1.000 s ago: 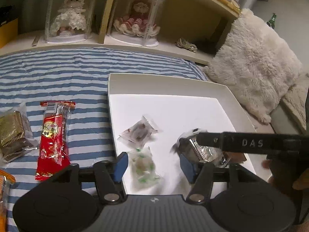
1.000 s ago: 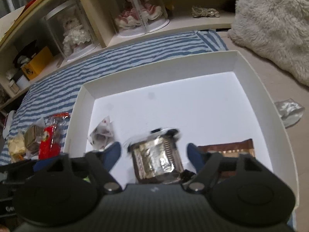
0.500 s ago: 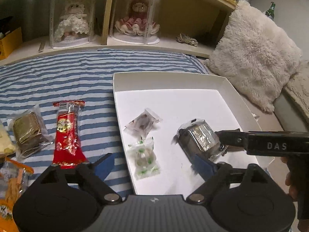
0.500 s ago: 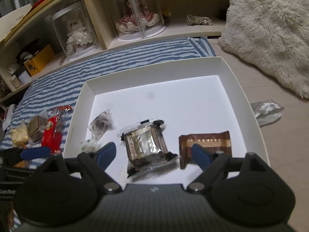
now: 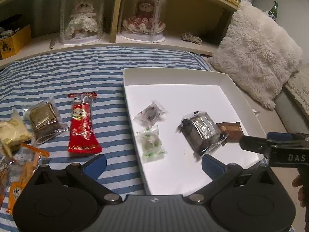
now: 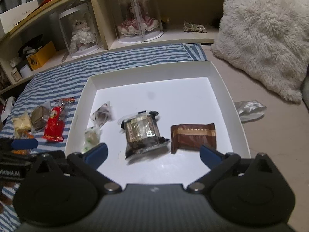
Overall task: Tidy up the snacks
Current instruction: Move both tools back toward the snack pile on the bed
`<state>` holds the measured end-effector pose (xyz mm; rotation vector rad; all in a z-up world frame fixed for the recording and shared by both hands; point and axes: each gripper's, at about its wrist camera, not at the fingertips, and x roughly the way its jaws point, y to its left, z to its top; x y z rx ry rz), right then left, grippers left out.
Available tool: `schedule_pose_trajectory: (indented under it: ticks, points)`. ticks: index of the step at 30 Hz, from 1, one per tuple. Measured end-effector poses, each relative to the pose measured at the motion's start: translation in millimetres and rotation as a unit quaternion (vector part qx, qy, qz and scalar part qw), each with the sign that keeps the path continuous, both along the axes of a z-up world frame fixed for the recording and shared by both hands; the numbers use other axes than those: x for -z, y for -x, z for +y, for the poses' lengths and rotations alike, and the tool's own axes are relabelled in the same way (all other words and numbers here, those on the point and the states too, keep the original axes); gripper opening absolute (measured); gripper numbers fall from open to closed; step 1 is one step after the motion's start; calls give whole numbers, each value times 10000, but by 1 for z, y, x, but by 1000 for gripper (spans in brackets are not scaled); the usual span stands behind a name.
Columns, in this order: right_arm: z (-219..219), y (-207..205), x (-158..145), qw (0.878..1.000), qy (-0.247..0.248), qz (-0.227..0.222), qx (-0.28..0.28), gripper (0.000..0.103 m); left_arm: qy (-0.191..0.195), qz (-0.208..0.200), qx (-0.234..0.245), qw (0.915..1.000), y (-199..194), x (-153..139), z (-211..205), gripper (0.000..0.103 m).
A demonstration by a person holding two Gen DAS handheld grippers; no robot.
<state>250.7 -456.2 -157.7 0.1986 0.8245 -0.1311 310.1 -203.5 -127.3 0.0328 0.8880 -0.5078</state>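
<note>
Both grippers were spread wide, holding nothing.

Right gripper (image 6: 153, 154) hung over the near edge of the white tray (image 6: 227, 89). Foil cake (image 6: 142, 133) lay flat on the tray floor just ahead of the gap between the fingers, clear of both. Brown bar (image 6: 194, 137) sat right of the cake, just ahead of the right finger (image 6: 209, 155); contact couldn't be told. Green-white candy (image 6: 90, 138) was just beyond the left finger (image 6: 97, 153), with the clear-wrapped candy (image 6: 102, 114) farther back.

Left gripper (image 5: 153, 164) straddled the tray's (image 5: 173, 75) left wall: left finger (image 5: 96, 164) over the striped bedspread (image 5: 58, 73), right finger (image 5: 212, 165) over the tray floor. Green-white candy (image 5: 151, 144) lay ahead of the gap, nearer the left side, untouched. Foil cake (image 5: 200, 131) lay ahead of the right finger, apart.

Outside the tray on the bedspread: red pack (image 5: 83, 123) closest to the tray, then a brown wafer pack (image 5: 43, 118), a pale snack (image 5: 11, 133), and an orange pack (image 5: 21, 176) by the left finger's base.

Right gripper's arm (image 5: 274, 147) showed at the left view's right edge, above the tray's near corner.
</note>
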Motion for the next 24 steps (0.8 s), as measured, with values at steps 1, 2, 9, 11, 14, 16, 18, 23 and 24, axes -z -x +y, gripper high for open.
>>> schedule_pose_trajectory:
  ticks: [1,2,9,11,14,16,18,23,24]
  points:
    - [1,3,-1,10000,31,-4,4,102,-13,-8,-23,10000,1,0,2,103]
    - [1,6,-2,10000,63,-16,12,102,-23,-14,-46,10000,2,-1,3,103]
    - [6,24,-5,9998,173,-43,-15,102,-122,-71,-142,9998,10,-3,12,103]
    - [6,26,-5,9998,171,-40,-7,102,-155,-96,-164,9997,12,-4,15,103]
    - [8,29,-5,9998,200,-27,3,102,-173,-111,-200,9996,16,-5,20,103]
    - [9,31,-5,9998,218,-27,-9,102,-204,-135,-216,9995,19,-6,23,103]
    - [9,34,-5,9998,205,-31,-1,102,-240,-179,-237,9993,22,-8,25,103]
    - [13,40,-7,9998,173,-79,31,102,-251,-210,-278,9991,27,-10,36,103]
    - [13,41,-7,9998,162,-94,37,102,-254,-218,-287,9990,28,-11,39,103]
